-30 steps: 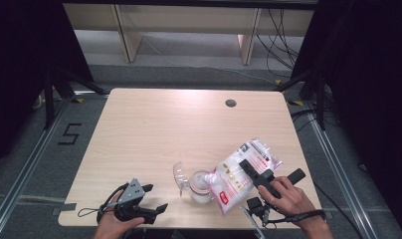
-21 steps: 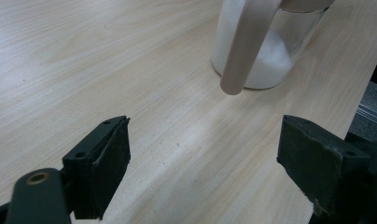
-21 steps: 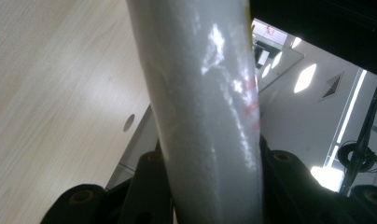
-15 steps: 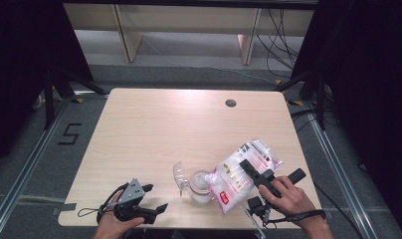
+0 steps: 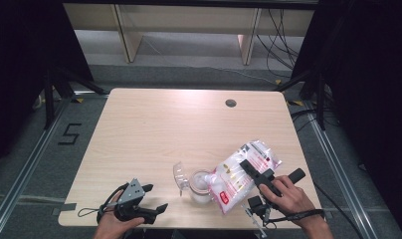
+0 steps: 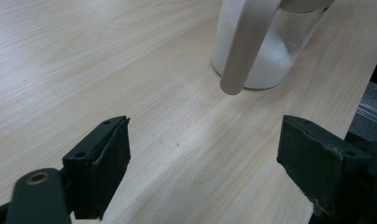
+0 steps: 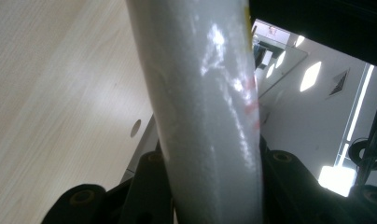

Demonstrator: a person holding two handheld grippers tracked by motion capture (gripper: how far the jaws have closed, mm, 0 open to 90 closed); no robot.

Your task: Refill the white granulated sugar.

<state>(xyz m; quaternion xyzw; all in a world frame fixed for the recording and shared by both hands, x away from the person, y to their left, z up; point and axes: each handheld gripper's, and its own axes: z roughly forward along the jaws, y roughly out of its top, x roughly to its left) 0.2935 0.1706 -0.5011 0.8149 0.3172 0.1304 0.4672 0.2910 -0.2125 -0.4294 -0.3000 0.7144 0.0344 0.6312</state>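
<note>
- The right gripper (image 5: 256, 172) is clamped on a plastic bag (image 5: 239, 174) of white grains, printed in red and white, and holds it tilted with its lower end over the mouth of the glass jar (image 5: 201, 186).
- In the right gripper view the bag (image 7: 205, 107) stands between the two black jaws as a pale, glossy column, pinched from both sides.
- The jar stands upright on the wooden table (image 5: 179, 129), near the table's front edge and just left of the bag; white grains fill its lower part.
- A clear lid (image 5: 179, 175) stands open on the jar's left side, seemingly hinged to the rim.
- The person's right hand (image 5: 288, 196) grips the gripper's handle just right of the jar, over the table's front right part.
- The left gripper (image 5: 151, 199) sits well left of the jar at the table's front edge, its jaws spread wide with nothing between them, pointing toward the jar.
- In the left gripper view the jaws frame bare tabletop, and the jar (image 6: 275, 60) stands beyond them with white grains heaped inside; a pale bar crosses in front of it, too blurred to name.
- The left hand (image 5: 114, 226) holds that gripper from below the table edge.
- A dark round cable hole (image 5: 231, 103) lies in the tabletop, far behind the jar.
</note>
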